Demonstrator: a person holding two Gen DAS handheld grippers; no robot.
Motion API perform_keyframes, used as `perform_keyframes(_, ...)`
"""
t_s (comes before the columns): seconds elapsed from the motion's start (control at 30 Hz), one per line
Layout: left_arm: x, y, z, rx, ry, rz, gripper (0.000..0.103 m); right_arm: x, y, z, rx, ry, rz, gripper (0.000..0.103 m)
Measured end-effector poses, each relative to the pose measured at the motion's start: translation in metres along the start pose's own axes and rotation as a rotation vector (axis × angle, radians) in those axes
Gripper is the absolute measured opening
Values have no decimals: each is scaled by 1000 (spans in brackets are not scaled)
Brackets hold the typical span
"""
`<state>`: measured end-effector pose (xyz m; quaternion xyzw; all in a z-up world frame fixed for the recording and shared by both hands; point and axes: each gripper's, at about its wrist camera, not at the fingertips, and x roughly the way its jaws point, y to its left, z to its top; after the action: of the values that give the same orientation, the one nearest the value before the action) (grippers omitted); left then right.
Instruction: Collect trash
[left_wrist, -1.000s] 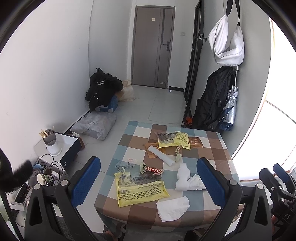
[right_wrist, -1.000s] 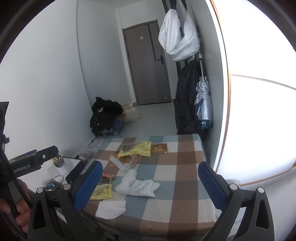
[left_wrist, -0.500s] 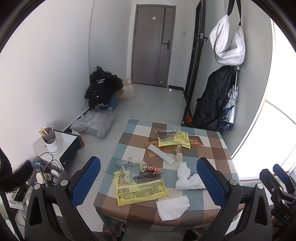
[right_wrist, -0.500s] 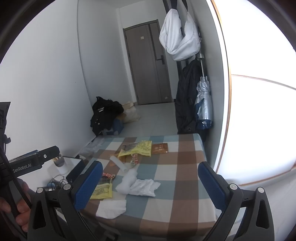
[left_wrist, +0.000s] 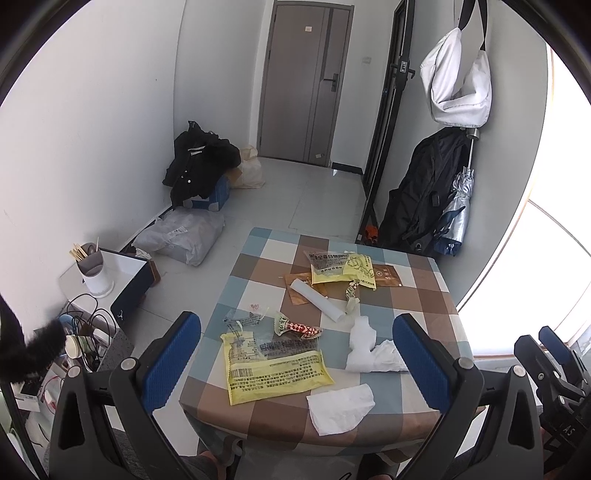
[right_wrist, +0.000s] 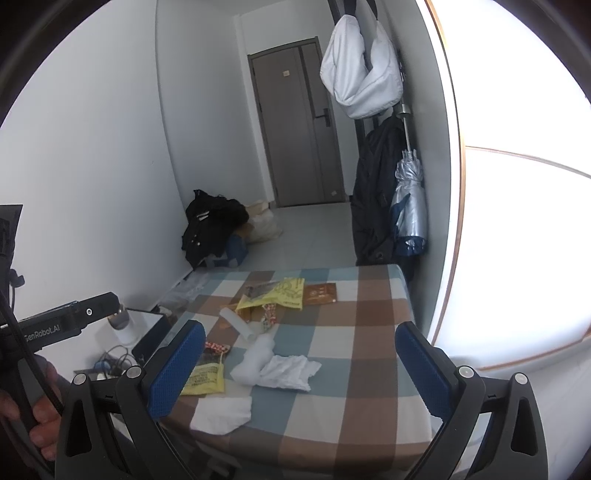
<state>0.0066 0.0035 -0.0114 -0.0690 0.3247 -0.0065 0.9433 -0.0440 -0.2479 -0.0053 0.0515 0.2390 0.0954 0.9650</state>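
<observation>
Lying below both spread grippers (left_wrist: 295, 354) (right_wrist: 299, 360) — seemingly untouched — trash (left_wrist: 275, 369).

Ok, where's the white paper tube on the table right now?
In the left wrist view, the white paper tube lies mid-table, between the far yellow wrapper and the crumpled white tissue.

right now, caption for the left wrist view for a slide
Open left tool above a checked tablecloth table strewn with yellow plastic wrappers and white crumpled tissues.
</observation>
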Motion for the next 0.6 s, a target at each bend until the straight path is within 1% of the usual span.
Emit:
perform_keyframes(0.17,5,0,-1,10,18,6,102,4,-1,-2,-4,3,0,103)
perform_keyframes(0.4,15,2,-1,8,62,14,102,22,-5,-7,18,44,6,103)
perform_keyframes(0.5,23,4,-2,9,100,18,102,34,-6,-10,28,68,10,103)
perform_keyframes(0.6,37,11,-2,9,169,22,102,45,-5,-10,35,92,19,103)
